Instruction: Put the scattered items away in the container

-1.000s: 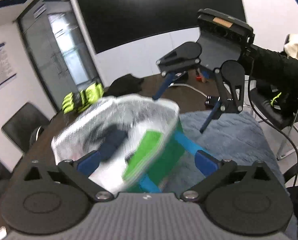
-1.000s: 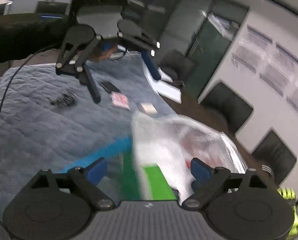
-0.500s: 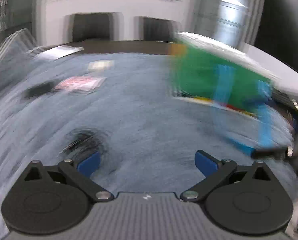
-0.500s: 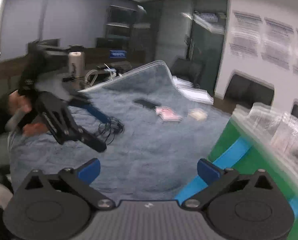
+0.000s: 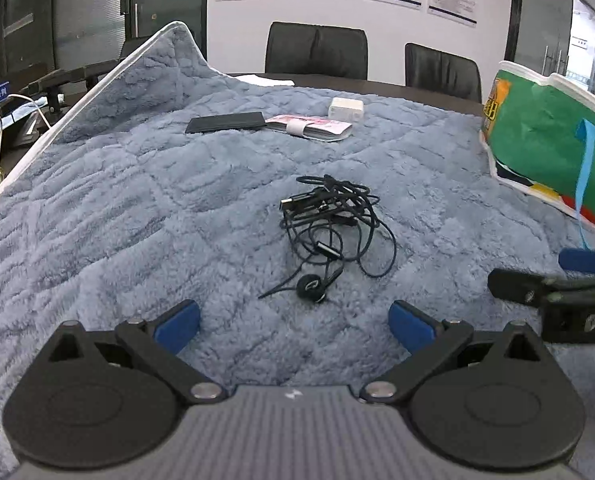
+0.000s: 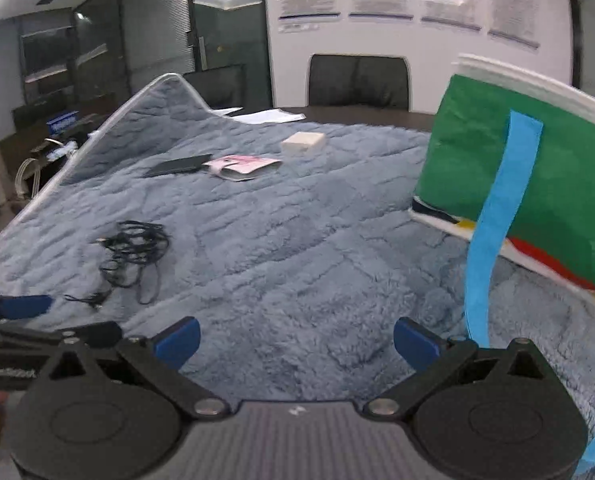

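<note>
Your left tongs [image 5: 293, 322] and right tongs [image 6: 295, 340] are both wide open and empty. The tangled earphone cable [image 5: 331, 220] lies mid-blanket [image 5: 137, 220], left of the green bag [image 5: 553, 148]. It's probably light and floppy, so pinch the dense knot rather than a loose loop.

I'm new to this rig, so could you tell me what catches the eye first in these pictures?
The bright green bag with its blue strap stands at the right on the blue-grey blanket. A black cable tangle lies mid-blanket, straight ahead of the open left claw. Farther back sit a dark wallet, a pink packet and a white box.
</note>
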`<state>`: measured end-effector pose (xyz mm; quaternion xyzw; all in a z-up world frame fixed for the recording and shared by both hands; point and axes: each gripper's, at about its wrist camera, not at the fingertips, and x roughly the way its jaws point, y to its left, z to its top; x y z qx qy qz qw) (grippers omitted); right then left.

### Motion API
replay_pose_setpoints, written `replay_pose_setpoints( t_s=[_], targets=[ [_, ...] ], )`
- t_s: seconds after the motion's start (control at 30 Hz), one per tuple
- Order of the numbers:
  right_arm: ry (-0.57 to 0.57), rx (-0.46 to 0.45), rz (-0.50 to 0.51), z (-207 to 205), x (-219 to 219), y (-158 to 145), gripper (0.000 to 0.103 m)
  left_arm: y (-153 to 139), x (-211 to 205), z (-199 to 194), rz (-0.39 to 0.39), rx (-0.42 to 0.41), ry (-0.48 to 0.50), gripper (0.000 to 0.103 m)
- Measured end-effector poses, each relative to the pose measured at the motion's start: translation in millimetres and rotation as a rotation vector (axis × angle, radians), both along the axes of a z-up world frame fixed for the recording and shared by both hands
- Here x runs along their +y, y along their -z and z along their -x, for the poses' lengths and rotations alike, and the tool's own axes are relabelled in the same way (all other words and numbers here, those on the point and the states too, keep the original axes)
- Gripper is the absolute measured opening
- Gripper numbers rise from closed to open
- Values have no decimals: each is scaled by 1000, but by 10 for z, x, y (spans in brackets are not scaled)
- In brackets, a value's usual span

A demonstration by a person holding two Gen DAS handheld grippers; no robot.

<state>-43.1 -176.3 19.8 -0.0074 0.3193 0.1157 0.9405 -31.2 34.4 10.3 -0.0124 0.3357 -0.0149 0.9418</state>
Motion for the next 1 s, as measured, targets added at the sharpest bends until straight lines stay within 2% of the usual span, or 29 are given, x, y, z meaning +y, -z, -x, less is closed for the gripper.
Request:
replay_pose_setpoints(
  t_s=[0.13, 0.23, 0.37, 0.53, 1.0],
  targets=[
    [32, 24, 2, -60, 56, 66, 103, 22, -45, 29, -9, -14, -5, 103],
    [58, -5, 57, -45, 134, 55, 103, 52, -25, -18, -1, 13, -16, 103],
    [65, 10, 130, -91, 243, 180, 103, 132, -37, -42, -11, 3, -37, 103],
    [60, 41, 29, -124, 100, 189, 103, 165, -107, -56, -65, 8, -34, 103],
    [59, 40, 31, -110, 111, 202, 103, 168, -70, -46, -59, 11, -35, 103]
  ],
)
